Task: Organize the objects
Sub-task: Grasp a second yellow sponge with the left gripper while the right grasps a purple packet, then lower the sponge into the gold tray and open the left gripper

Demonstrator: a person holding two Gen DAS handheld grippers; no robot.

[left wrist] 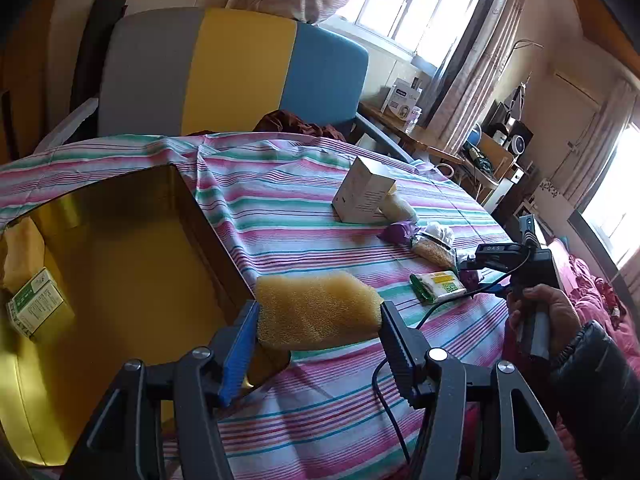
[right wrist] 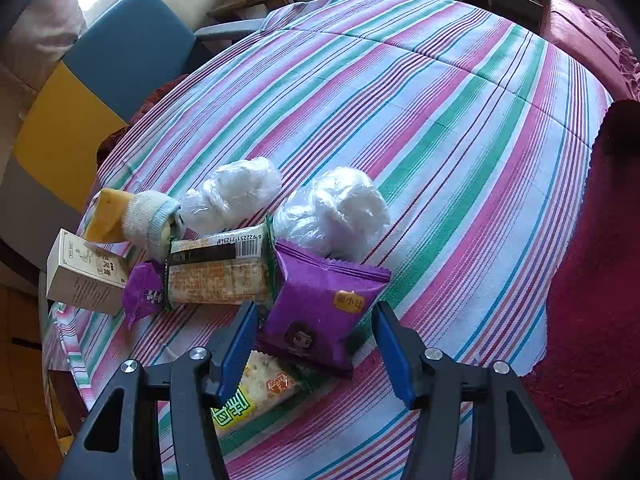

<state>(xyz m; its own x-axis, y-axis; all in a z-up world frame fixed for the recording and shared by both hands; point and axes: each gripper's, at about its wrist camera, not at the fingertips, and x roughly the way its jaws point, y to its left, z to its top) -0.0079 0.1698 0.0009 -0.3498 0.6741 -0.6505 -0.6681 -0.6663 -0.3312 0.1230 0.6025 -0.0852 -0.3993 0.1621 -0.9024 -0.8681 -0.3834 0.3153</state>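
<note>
The left gripper (left wrist: 318,316) is pinching a yellow sponge (left wrist: 316,310); both pads press into its ends and the foam bulges between them. The sponge hangs at the rim of a yellow box (left wrist: 132,264), over the near corner at about 4 o'clock from the box's middle. Inside the box, at its 9 o'clock side, lies a small green-and-white carton (left wrist: 38,306).

The box stands on a table covered by a striped cloth (left wrist: 304,196). At 1 o'clock from the sponge stands a white carton (left wrist: 364,196). At 3 o'clock of the sponge lies a green-edged snack packet (left wrist: 438,286), with a person's hand (left wrist: 544,312) holding the other tool just beyond it.

In the right wrist view, the right gripper (right wrist: 316,350) has its jaws spread on either side of a purple snack packet (right wrist: 324,304). The packet lies between the blue pads; whether either pad touches it cannot be told. At 12 o'clock from the packet sits a crumpled clear plastic bag (right wrist: 336,212), and a second bag (right wrist: 236,194) lies at 11 o'clock. At 9 o'clock lies a long cracker packet (right wrist: 218,272) with a barcode, then a smaller purple wrapper (right wrist: 144,294) and a beige carton (right wrist: 86,276). At 7 o'clock, partly under the left pad, lies a yellow-lettered snack packet (right wrist: 256,394).
</note>
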